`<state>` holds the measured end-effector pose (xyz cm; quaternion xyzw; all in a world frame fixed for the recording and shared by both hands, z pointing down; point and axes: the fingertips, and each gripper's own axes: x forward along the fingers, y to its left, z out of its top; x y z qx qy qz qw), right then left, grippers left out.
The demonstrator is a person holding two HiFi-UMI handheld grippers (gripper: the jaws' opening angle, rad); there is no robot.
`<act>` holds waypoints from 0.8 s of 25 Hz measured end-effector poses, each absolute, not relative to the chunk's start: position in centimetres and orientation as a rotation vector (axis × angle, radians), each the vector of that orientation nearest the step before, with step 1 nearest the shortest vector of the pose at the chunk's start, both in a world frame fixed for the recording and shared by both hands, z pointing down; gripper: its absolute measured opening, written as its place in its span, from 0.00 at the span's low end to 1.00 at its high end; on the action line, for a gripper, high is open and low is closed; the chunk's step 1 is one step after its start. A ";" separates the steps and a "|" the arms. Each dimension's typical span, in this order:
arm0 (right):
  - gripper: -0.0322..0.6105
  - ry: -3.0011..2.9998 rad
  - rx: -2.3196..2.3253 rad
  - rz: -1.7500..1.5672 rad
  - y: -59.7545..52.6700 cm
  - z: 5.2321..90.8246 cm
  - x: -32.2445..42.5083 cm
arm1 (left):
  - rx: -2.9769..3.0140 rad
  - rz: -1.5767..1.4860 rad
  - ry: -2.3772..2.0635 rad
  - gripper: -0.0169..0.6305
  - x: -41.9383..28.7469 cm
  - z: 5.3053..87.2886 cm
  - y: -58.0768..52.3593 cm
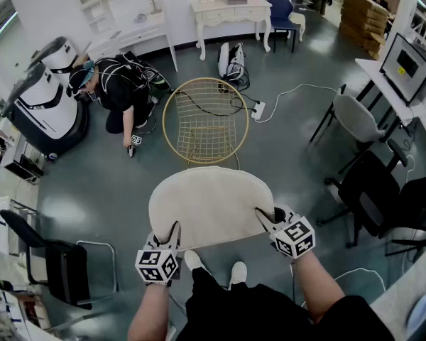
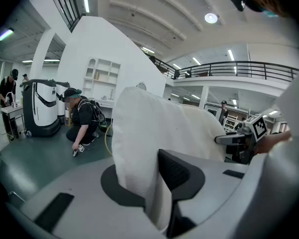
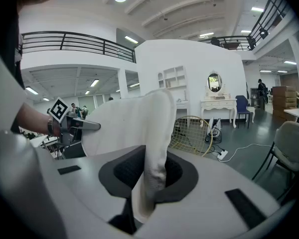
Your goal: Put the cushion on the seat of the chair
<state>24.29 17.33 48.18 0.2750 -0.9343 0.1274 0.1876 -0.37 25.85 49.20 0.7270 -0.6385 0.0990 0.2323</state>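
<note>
Bare floor (image 1: 128, 190) lay open between the cushion (image 1: 209, 204) I held and the wire chair (image 1: 204, 119), and the chair's seat stood open from above. A crouching person (image 1: 121, 91) was near its left side, a power strip (image 1: 258, 109) just beside its right rim, and a bag (image 1: 232, 61) behind it. A black chair (image 1: 64, 265) hemmed my left and another black chair (image 1: 373, 190) my right.

– Where are the arms?
– Both forearms (image 1: 150, 310) reach forward from the body. The left gripper (image 1: 172, 229) sits at the cushion's (image 1: 209, 203) seven o'clock, the right gripper (image 1: 268, 216) at its four.
– And the jaws?
– Each pair is pinched on the cushion's edge. Both grippers seem tipped slightly downward.
</note>
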 end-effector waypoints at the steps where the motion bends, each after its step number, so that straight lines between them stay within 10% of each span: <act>1: 0.15 -2.629 0.775 0.360 17.2 48.2 24.2 | 1.999 0.272 -1.753 0.17 -0.4 49.2 25.7; 20: 0.16 -2.622 0.795 0.379 16.2 48.1 21.4 | 2.012 0.263 -1.733 0.18 -3.4 49.2 24.2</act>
